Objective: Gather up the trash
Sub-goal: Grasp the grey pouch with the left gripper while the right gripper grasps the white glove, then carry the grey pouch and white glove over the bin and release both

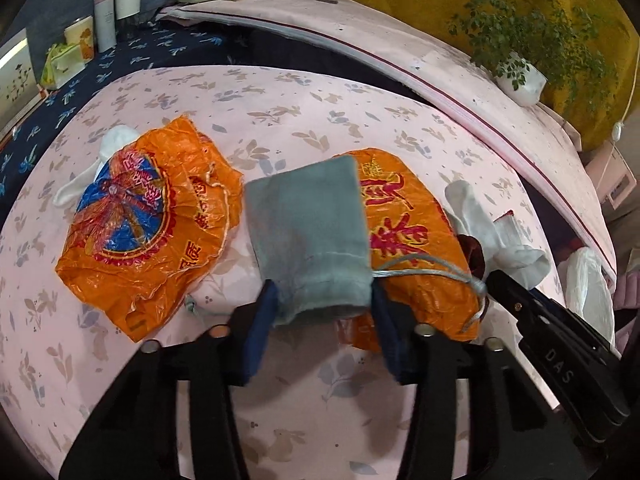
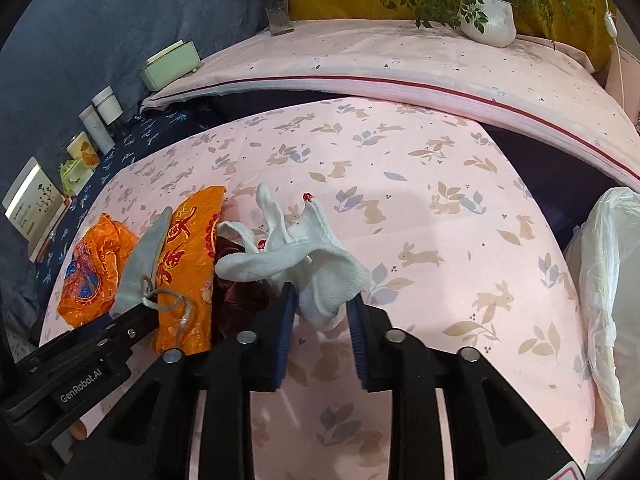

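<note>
My left gripper (image 1: 324, 312) is shut on the open end of a grey drawstring pouch (image 1: 310, 236), which lies partly over an orange plastic bag (image 1: 412, 232). A second orange and blue bag (image 1: 144, 220) lies to the left, with a white cloth (image 1: 112, 144) behind it. My right gripper (image 2: 322, 312) is shut on a white glove (image 2: 320, 276) with red-tipped fingers, held just above the pink cloth. The pouch (image 2: 140, 264), the orange bag (image 2: 188, 264) and a dark red item (image 2: 240, 288) lie to its left. The left gripper's side (image 2: 120, 332) shows there too.
The pink rabbit-print tablecloth (image 2: 420, 220) covers the table. A white plastic trash bag (image 2: 608, 272) hangs at the right edge. A raised pink shelf (image 2: 400, 64) behind holds a potted plant (image 2: 486, 20) and a vase. Boxes and jars (image 2: 100, 120) stand at the far left.
</note>
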`<state>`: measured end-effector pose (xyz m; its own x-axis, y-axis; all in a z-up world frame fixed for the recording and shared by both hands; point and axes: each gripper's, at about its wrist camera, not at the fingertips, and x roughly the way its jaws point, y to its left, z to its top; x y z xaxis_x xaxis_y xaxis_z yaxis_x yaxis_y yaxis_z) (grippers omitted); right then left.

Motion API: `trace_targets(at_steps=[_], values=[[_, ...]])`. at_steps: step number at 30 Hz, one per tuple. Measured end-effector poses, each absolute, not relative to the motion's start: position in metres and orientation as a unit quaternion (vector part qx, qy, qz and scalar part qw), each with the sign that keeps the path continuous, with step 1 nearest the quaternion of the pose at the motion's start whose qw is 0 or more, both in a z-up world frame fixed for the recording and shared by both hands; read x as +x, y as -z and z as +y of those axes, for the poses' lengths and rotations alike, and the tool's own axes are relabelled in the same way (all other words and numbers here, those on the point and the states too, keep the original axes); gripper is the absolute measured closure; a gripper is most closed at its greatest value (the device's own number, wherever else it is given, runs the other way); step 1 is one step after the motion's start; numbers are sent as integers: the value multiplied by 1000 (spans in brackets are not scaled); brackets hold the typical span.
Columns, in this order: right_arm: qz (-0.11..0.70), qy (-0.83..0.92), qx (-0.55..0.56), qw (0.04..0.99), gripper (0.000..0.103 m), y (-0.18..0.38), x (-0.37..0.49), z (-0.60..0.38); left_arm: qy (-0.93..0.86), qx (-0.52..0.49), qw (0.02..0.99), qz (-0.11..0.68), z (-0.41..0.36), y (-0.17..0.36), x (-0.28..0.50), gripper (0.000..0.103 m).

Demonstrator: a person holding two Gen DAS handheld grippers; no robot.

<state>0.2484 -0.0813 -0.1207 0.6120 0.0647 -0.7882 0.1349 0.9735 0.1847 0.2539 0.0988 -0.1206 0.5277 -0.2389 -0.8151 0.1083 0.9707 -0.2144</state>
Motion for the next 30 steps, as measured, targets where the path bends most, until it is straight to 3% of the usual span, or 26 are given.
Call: trace_targets(at_steps=[5,17,30], values=[[433,18,112,894,95,114,241,-84,102,-62,872,475,95,114,252,94],[372,34,129,919,95,57,199,-121,121,-50,898,421,67,48,221,95],[319,75,160,931,95,14,140,-191,191,-10,909,371,-25,-12,175,95]])
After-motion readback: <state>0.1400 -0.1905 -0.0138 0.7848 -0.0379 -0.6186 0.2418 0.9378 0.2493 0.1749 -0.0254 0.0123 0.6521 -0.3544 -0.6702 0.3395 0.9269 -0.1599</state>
